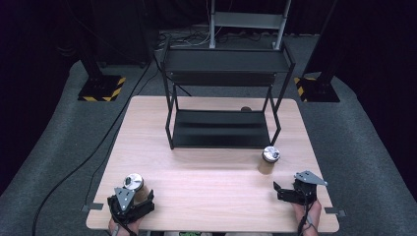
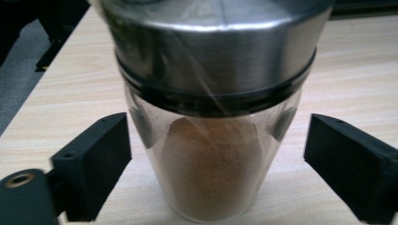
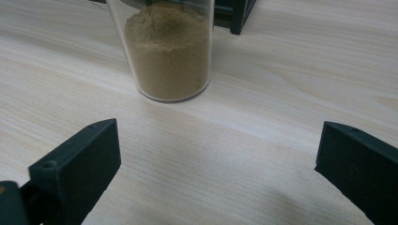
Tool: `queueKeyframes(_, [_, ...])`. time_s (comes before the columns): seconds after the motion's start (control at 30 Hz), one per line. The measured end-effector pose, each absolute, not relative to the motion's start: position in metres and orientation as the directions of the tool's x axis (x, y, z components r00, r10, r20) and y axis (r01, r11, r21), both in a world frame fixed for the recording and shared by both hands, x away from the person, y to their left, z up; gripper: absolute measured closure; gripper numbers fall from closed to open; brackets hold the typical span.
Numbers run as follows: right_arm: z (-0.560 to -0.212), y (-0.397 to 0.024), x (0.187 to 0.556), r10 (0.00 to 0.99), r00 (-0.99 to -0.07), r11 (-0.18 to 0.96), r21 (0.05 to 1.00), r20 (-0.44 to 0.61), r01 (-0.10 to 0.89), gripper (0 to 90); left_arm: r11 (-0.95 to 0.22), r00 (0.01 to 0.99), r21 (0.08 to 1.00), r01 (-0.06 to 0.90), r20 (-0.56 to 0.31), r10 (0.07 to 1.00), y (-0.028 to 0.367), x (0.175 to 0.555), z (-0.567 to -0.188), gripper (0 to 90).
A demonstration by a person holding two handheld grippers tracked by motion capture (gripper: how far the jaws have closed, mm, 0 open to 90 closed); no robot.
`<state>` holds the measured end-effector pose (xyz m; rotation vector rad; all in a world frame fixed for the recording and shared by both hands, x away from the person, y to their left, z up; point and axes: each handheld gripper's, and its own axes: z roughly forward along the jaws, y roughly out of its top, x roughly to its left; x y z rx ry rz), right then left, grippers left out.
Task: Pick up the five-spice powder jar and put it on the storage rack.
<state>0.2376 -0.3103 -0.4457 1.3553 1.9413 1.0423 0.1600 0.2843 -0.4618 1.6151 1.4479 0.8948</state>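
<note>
Where the table [image 1: 211, 196] meets the person's side, the left gripper [image 1: 132, 204] sits at the near left corner with a spice jar [image 1: 134, 186] between its jaws. Seen from above, gripper and jar overlap, so the jar's lower half is hidden and contact is hard to judge. The left gripper view settles it: both black jaws stand a little clear of the glass on either side, partly open, gripping nothing. That jar [image 2: 211, 117] stands upright on the table, long axis vertical, brushed steel lid up; its top is cut off by the frame's upper edge, and reddish-brown powder fills the lower glass.

Near the near right corner, the right gripper [image 1: 295, 189] rests low with its jaws spread wide and nothing between them, as the right gripper view confirms. A second spice jar [image 1: 269, 160] stands upright just beyond it, toward the right edge; in the right gripper view this jar [image 3: 165, 51] shows tan powder, while its lid is cut off.

Farther back, a black two-tier metal rack [image 1: 223, 98] stands at the table's far edge, with a small brown object behind its lower shelf too hidden to identify.
</note>
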Motion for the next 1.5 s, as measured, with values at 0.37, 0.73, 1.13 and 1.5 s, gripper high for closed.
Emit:
queueKeyframes(0.37, [-0.446,-0.309,0.238,0.939,-0.343,0.198,0.834,-0.011,0.515,0.0,-0.026,0.084,0.904,0.427,-0.011,0.996,0.283,0.157,-0.469,25.3])
queueKeyframes(0.73, [-0.445,-0.309,0.238,0.938,-0.345,0.204,0.833,-0.016,0.514,0.0,-0.014,0.074,0.911,0.412,-0.018,0.997,0.284,0.155,-0.473,30.7])
queueKeyframes(1.13, [-0.445,-0.308,0.238,0.938,-0.345,0.207,0.830,-0.019,0.518,0.0,-0.014,0.067,0.910,0.413,-0.015,0.998,0.281,0.155,-0.472,30.9])
queueKeyframes(1.5, [-0.444,-0.307,0.238,0.938,-0.346,0.211,0.828,-0.023,0.519,0.0,-0.022,0.082,0.914,0.404,-0.013,0.997,0.280,0.156,-0.468,30.9])
